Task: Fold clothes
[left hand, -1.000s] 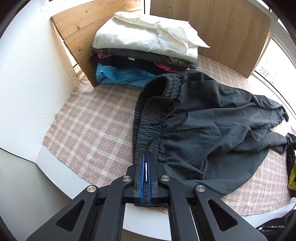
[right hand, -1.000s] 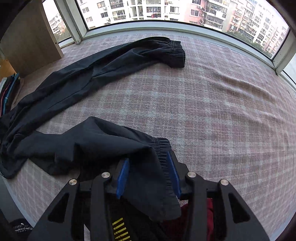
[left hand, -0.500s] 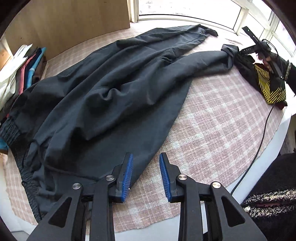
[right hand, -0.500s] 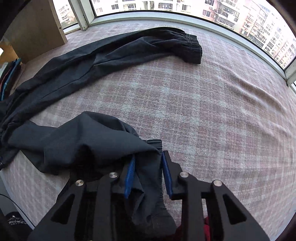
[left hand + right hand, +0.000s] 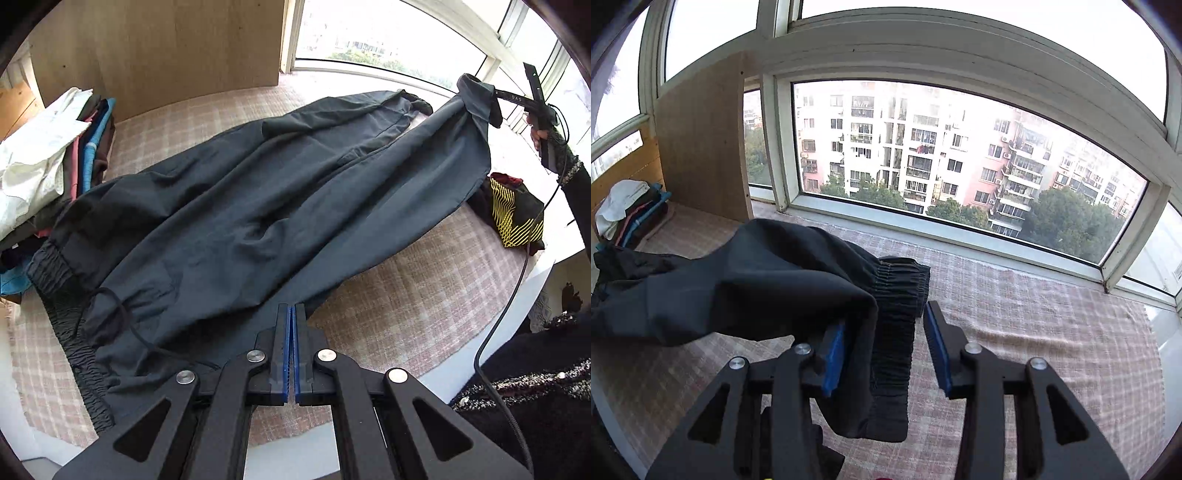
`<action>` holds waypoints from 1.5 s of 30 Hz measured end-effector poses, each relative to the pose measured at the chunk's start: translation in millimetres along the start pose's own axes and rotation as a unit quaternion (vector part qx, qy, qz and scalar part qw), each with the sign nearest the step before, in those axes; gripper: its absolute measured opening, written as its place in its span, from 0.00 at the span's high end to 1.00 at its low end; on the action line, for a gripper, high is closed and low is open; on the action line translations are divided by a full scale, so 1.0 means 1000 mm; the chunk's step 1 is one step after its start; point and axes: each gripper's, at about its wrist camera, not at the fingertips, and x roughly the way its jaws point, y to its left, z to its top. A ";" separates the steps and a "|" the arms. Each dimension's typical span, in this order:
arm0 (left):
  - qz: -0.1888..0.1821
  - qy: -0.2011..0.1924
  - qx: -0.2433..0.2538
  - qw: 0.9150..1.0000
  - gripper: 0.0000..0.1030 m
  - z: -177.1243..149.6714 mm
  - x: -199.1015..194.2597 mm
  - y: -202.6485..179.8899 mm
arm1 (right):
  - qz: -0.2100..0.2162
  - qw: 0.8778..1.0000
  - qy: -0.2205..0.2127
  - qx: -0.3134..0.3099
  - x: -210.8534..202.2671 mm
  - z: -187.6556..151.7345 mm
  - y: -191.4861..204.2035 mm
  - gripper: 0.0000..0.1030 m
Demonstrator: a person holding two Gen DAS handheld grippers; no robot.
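Note:
Dark grey pants lie spread on the checked pink cloth, waistband at the left with a drawstring. My left gripper is shut at the pants' near edge; whether fabric is pinched between the pads is hidden. In the left wrist view the right gripper holds one leg cuff lifted at the far right. In the right wrist view my right gripper has its jaws apart, with the elastic cuff draped between them and over the left finger.
A stack of folded clothes sits at the far left by a wooden board. A black garment with yellow lines lies at the right table edge. A cable hangs there. Windows border the far side.
My left gripper let go of the waistband, moved right along the near edge and shut again. My right gripper has lifted the leg cuff up off the cloth.

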 end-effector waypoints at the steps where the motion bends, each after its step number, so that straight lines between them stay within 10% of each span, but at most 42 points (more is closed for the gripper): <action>1: -0.009 0.008 -0.002 1.000 1.00 -0.006 -0.003 -0.002 | -0.018 0.999 0.050 0.008 0.018 -0.017 -0.009 0.42; 4: -0.026 0.058 0.011 0.998 0.99 -0.027 0.007 -0.015 | -0.061 0.981 0.177 0.056 0.060 -0.071 -0.036 0.42; 10: -0.032 0.108 0.005 0.994 0.99 -0.042 0.038 -0.034 | 0.014 0.980 0.144 0.137 0.060 -0.064 -0.055 0.42; 18: -0.008 0.049 -0.013 0.999 0.95 0.006 0.023 -0.024 | 0.032 0.982 0.179 0.047 0.137 -0.017 -0.002 0.42; 21: 0.043 0.023 -0.036 0.998 0.75 0.007 0.001 -0.005 | 0.028 0.984 0.166 0.060 0.164 0.006 -0.002 0.42; 28: 0.092 -0.049 -0.024 0.994 0.72 0.101 0.029 0.032 | -0.001 0.987 0.154 0.040 0.212 0.042 0.003 0.42; 36: 0.060 0.008 0.132 0.989 0.64 0.223 0.172 0.007 | 0.019 0.985 0.162 0.050 0.239 0.046 -0.017 0.42; 39: 0.054 0.037 0.157 0.985 0.67 0.245 0.211 0.006 | 0.039 0.984 0.159 0.065 0.243 0.046 -0.023 0.42; 41: 0.052 0.052 0.155 0.985 0.99 0.251 0.224 0.014 | 0.051 0.985 0.152 0.067 0.243 0.045 -0.024 0.42; 45: 0.051 0.013 0.090 0.995 0.99 0.265 0.212 0.049 | 0.063 0.984 0.148 0.076 0.249 0.048 -0.026 0.39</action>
